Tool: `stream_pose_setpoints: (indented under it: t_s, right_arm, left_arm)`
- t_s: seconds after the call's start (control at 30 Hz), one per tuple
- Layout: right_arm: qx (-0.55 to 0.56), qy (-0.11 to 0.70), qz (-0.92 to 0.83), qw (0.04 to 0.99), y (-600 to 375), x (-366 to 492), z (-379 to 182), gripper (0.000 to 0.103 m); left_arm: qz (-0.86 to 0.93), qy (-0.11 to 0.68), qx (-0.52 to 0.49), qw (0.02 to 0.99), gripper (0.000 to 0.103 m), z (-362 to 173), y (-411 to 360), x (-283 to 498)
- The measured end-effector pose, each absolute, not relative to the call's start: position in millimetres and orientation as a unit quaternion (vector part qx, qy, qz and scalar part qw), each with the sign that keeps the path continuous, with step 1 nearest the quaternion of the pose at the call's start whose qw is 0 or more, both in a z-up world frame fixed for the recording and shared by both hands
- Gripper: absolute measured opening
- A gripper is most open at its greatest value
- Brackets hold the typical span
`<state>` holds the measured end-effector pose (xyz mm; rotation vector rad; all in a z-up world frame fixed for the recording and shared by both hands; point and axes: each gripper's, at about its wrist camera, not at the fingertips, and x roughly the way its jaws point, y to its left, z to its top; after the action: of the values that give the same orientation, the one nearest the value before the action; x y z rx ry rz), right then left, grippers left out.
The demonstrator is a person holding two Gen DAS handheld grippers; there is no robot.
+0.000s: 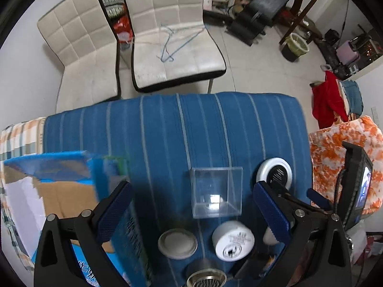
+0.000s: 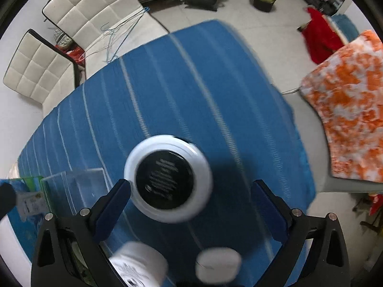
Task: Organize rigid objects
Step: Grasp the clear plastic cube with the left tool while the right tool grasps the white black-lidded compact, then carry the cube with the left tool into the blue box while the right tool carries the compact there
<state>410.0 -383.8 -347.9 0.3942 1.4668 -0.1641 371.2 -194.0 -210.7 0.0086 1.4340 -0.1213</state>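
Note:
A blue striped cloth [image 1: 167,131] covers the table. On it stand a clear plastic box [image 1: 216,192], a white disc with a black centre [image 1: 275,173], a white jar on its side [image 1: 233,240], a grey round lid [image 1: 177,243] and a metal-rimmed round thing [image 1: 205,277]. My left gripper [image 1: 191,212] is open above the box, jar and lid. My right gripper [image 2: 191,210] is open, just above the white and black disc [image 2: 168,179]. The white jar [image 2: 141,263], a small white container [image 2: 217,265] and the clear box [image 2: 76,189] show there too.
An open blue cardboard box [image 1: 64,196] lies at the table's left. Two cream chairs [image 1: 172,38] stand beyond the far edge, one with wire hangers on it. An orange patterned cloth [image 1: 342,148] hangs at the right. A phone [image 1: 359,191] is mounted by my right gripper.

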Motion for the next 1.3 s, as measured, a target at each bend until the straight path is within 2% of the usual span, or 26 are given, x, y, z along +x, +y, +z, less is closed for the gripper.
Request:
stream_pose_setpoints:
  t_s: [0.2, 0.3, 0.77, 0.8, 0.83, 0.87, 0.93, 1.1, 1.3]
  right_arm:
    - [0.093, 0.672, -0.091, 0.729, -364, 426, -372, 0.096]
    - [0.081, 0.681, -0.095, 0.722, -366, 426, -370, 0.078]
    - [0.098, 0.709, -0.109, 0.69, -420, 394, -372, 0.078]
    - [0.1, 0.71, -0.11, 0.688, -419, 395, -371, 0.078]
    - [0.104, 0.711, -0.112, 0.686, -419, 395, -371, 0.078]
    - [0.106, 0.711, -0.114, 0.685, -420, 395, -372, 0.078]
    - [0.106, 0.71, -0.118, 0.686, -419, 396, -371, 0.077]
    - [0.094, 0.703, -0.124, 0.695, -415, 391, -365, 0.077]
    - [0.091, 0.68, -0.11, 0.719, -405, 381, -328, 0.077]
  left_arm:
    - [-0.047, 0.678, 0.005, 0.734, 0.103, -238, -196, 379]
    - [-0.041, 0.684, 0.01, 0.728, 0.103, -246, -193, 381]
    - [-0.057, 0.737, 0.047, 0.672, 0.103, -307, -233, 381]
    - [-0.057, 0.739, 0.05, 0.67, 0.099, -312, -234, 382]
    - [-0.057, 0.74, 0.051, 0.668, 0.076, -317, -234, 382]
    - [-0.058, 0.742, 0.05, 0.667, 0.069, -320, -233, 382]
    - [-0.057, 0.726, 0.057, 0.683, 0.061, -315, -234, 381]
    - [-0.058, 0.714, 0.065, 0.695, 0.061, -308, -239, 380]
    - [-0.067, 0.674, 0.075, 0.732, 0.061, -264, -240, 373]
